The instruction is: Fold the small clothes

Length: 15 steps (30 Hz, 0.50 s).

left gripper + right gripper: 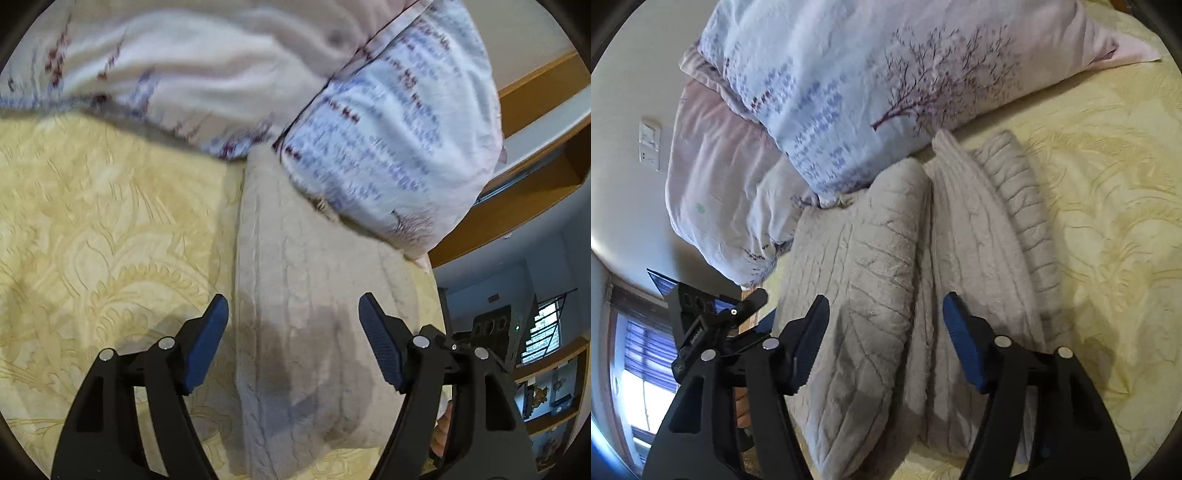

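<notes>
The gray sweater lies in the middle of the right view on the yellow bedspread, its sides already folded in to make a long shape. It likely needs one more fold. The pillow touches it at the top. The left gripper and right gripper both hang above it, fingers apart, holding nothing

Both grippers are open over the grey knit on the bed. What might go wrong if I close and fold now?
1. The sweater touches the floral pillow; lifting may drag it.
2. The right gripper straddles two bunched rolls, so it may pinch several layers.
3. The left gripper may also grab the yellow bedspread.
</notes>
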Motion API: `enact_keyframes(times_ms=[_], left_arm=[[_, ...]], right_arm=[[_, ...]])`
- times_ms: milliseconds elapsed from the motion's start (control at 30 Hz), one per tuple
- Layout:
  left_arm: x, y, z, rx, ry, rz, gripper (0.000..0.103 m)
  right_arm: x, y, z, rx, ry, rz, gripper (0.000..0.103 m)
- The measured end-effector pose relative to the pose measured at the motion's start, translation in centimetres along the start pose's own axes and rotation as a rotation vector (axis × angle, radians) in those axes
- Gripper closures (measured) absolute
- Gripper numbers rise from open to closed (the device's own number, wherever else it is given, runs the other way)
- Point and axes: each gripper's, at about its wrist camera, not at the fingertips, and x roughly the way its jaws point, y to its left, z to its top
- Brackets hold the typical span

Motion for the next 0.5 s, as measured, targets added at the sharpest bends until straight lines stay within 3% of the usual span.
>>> enact_keyframes(times_ms=[100,400,500], left_arm=[[1.0,0.9,-0.5,-0.007,0.034,-0.007,0.029],[2.3,0.6,-1.0,0.017,0.061,-0.012,0.027],[2.3,0.6,-1.0,0.018,0.061,-0.01,0.026]], right_arm=[[0.5,0.0,-0.1,0.001,0.024,0.036,0.053],[2.2,-0.5,1.3,0.039,-0.01,0.04,0.058],[2.9,-0.3,1.3,0.015,-0.008,0.016,0.081]])
